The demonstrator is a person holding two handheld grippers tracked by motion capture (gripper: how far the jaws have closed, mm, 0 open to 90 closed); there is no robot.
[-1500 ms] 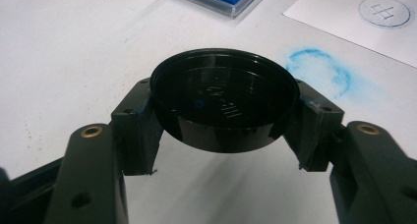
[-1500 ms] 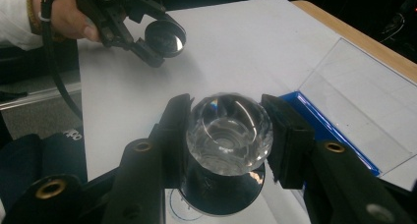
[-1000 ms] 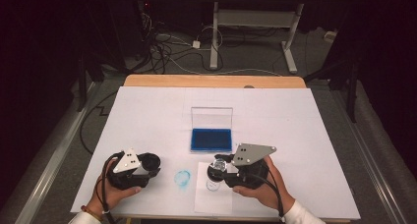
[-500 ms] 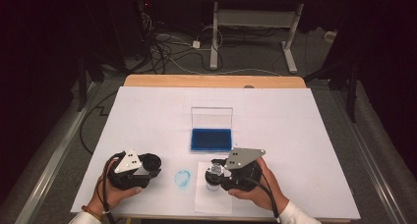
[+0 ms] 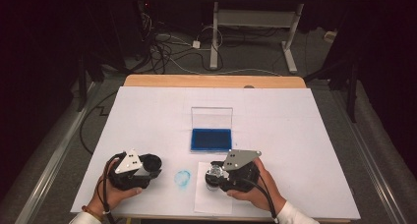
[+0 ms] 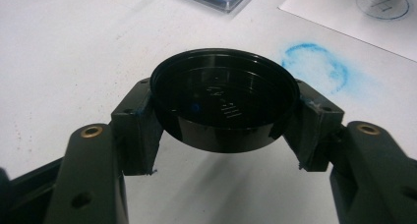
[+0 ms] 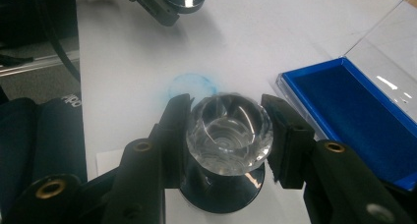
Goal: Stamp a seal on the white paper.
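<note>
Your right tongs [image 7: 227,130] pinch the clear glass-knobbed stamp [image 7: 228,128] on white paper [image 5: 209,194] near the worktop's front edge. Your left tongs [image 6: 223,121] pinch its round black cap [image 6: 223,98]. Tilt it and the print could smudge.

Both forearms enter from the bottom edge of the high view. The left gripper [image 5: 152,163] sits at lower left, the right gripper [image 5: 212,175] at lower centre, each with jaws clamped tight, pointing inward.
</note>
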